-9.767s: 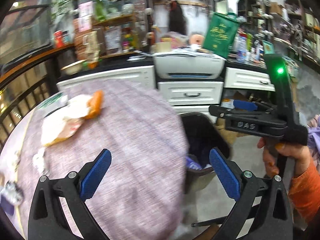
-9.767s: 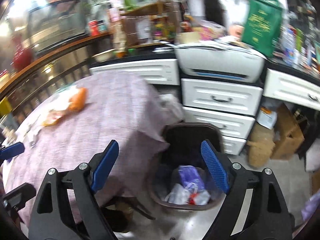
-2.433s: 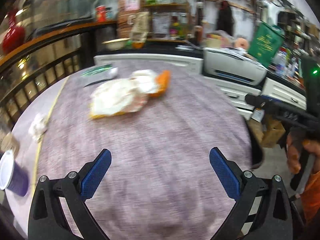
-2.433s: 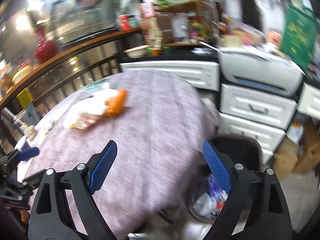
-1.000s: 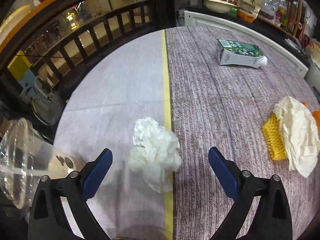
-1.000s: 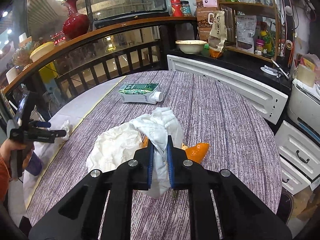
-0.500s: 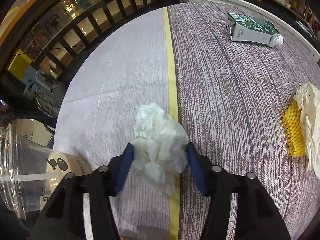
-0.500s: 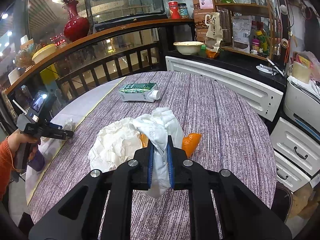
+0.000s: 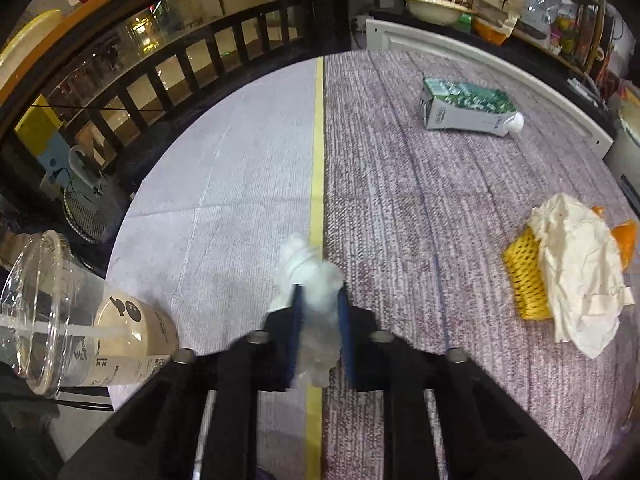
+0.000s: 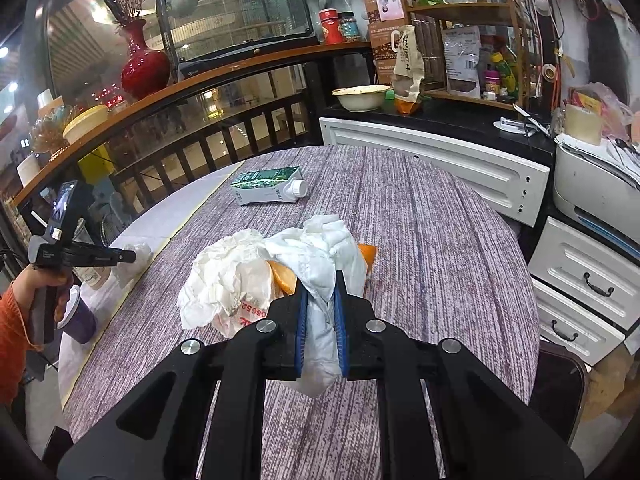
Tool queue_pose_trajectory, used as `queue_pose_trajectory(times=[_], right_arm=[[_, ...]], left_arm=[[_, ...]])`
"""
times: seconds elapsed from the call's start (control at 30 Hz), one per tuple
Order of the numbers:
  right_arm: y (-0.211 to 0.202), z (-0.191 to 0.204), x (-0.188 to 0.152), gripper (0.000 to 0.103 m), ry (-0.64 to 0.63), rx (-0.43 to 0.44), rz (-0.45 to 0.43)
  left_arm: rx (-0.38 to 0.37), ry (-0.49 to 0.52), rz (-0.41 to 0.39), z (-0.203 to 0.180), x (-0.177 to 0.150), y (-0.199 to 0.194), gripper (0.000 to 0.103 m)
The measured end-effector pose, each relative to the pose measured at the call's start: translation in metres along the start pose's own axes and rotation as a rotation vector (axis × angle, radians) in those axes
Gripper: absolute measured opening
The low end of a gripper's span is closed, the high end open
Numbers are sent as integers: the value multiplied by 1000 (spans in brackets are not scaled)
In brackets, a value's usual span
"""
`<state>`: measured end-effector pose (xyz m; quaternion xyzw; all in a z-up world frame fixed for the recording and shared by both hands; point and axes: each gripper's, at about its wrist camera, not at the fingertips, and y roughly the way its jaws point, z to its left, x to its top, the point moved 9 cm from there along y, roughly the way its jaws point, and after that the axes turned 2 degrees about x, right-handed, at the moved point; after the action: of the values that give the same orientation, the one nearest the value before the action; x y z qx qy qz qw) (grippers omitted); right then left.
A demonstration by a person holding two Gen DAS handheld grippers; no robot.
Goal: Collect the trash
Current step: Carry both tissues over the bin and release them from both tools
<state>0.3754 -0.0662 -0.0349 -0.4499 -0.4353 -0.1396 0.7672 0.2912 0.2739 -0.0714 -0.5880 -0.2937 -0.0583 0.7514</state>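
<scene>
Two grippers are at work over one round table with a purple striped cloth. The left gripper has just been closing, and its blue pads now squeeze one crumpled white tissue that lies over the yellow stripe of the cloth. The right gripper is clamped on one white plastic bag, which holds orange peel and more crumpled paper and sits near the middle of the table. One yellow foam net pokes out beside that bag in the left view. One green and white carton lies on its side further back, well apart from both grippers. One clear plastic cup lies tipped at the table's left edge, and one purple cup stands by the hand in an orange sleeve
</scene>
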Motion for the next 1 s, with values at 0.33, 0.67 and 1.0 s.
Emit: queue_pose_trajectory(times=[0.33,0.67,1.0], right_arm=[[-29,-23,-16,13,31,-27,-27],[-66,-56,-35,13,68,-82,-61],[-103,-140,-92,13,192,-227,-23]], left_arm=[[-115,16,-93,-41,-3,-46,8],[-277,91,-206,-118,-11,-105,8],[-459,241,-279,-224,-28,-161,7]])
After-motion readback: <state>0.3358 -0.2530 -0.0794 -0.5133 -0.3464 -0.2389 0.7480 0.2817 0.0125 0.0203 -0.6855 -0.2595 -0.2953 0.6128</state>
